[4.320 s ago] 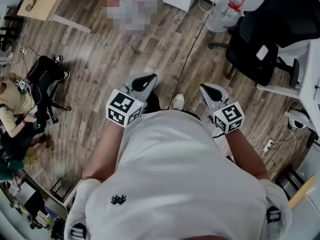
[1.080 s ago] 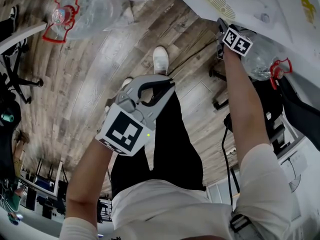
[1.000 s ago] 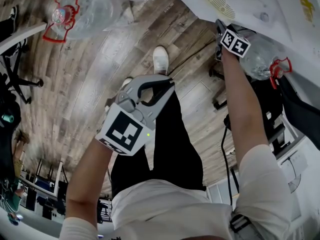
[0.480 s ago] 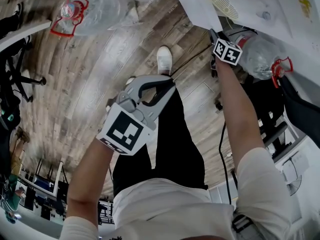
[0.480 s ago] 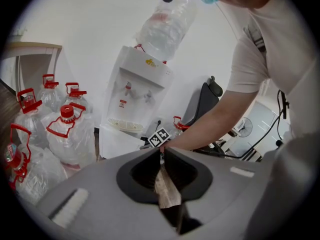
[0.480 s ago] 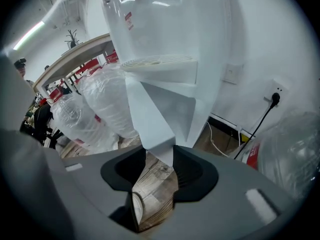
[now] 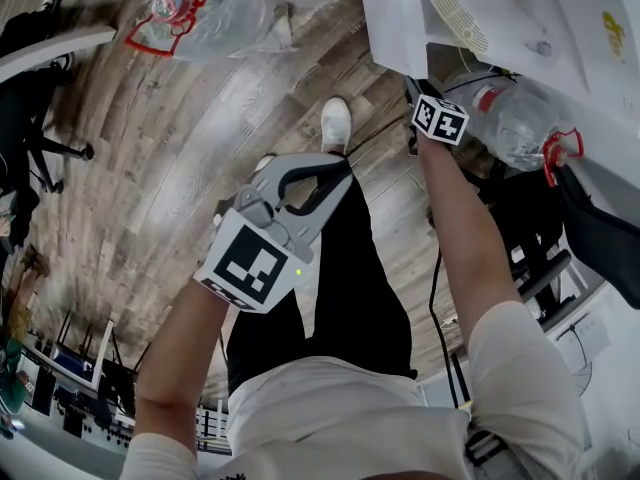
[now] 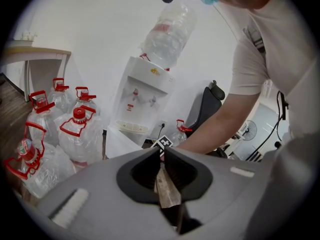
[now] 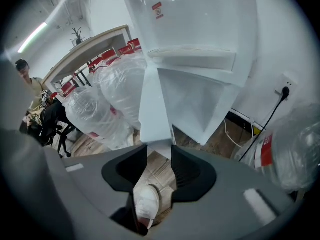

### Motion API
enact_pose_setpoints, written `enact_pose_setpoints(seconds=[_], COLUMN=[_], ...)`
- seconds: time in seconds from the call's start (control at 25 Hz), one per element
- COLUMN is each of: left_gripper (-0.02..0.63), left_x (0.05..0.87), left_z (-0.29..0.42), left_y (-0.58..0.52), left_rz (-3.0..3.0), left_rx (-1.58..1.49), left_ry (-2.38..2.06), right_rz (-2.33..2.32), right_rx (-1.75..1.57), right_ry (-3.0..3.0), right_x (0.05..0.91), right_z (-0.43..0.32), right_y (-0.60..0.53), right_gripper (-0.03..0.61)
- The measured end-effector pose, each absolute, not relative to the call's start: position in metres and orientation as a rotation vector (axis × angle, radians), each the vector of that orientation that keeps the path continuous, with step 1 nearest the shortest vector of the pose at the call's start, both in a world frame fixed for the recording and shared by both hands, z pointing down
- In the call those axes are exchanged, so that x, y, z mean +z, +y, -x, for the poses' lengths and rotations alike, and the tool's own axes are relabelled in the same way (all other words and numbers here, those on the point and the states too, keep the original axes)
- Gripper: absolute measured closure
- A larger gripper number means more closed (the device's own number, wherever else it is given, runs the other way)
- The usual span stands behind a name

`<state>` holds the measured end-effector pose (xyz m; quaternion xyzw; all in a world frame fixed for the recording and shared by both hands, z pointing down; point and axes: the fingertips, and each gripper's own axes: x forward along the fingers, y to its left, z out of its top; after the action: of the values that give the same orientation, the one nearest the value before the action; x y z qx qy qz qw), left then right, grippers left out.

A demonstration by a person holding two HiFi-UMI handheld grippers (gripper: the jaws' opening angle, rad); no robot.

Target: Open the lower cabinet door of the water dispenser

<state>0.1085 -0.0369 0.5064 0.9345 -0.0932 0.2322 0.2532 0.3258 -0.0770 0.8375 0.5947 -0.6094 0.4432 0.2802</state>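
The white water dispenser [image 7: 520, 13] stands at the head view's top right, with an upturned bottle on it in the left gripper view [image 8: 167, 31]. Its lower cabinet door [image 7: 392, 18] is swung partly out. In the right gripper view the door's free edge [image 9: 156, 104] runs down between my right gripper's [image 9: 159, 146] jaws, which are closing and press on it; the cabinet's white inside [image 9: 200, 101] shows beside it. My right gripper [image 7: 410, 88] reaches down to that edge. Over the person's black trousers my left gripper [image 7: 335, 165] hangs shut, nothing in it [image 8: 162, 151].
Several clear water bottles with red handles [image 7: 215, 8] lie on the wooden floor left of the dispenser [image 8: 75, 134]. Another bottle [image 7: 510, 113] and a black office chair [image 7: 590, 228] stand right of it. A white shoe [image 7: 335, 123] and a black cable are below the door.
My right gripper has moved left in the head view with the door's edge, and the door has swung further out. The left gripper has barely shifted.
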Motion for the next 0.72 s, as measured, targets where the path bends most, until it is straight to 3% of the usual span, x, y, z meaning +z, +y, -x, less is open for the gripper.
enact_pose_setpoints(seconds=[0.72], left_gripper=[0.558], left_x=[0.498], left_z=[-0.053], left_y=[-0.024], left_rz=[-2.522], left_rx=[0.563], left_ry=[-0.423], right_rz=[-1.316], right_rx=[1.147], right_ry=[-1.807], right_x=[0.836], right_z=[-0.206], right_y=[-0.091], right_gripper=[0.446])
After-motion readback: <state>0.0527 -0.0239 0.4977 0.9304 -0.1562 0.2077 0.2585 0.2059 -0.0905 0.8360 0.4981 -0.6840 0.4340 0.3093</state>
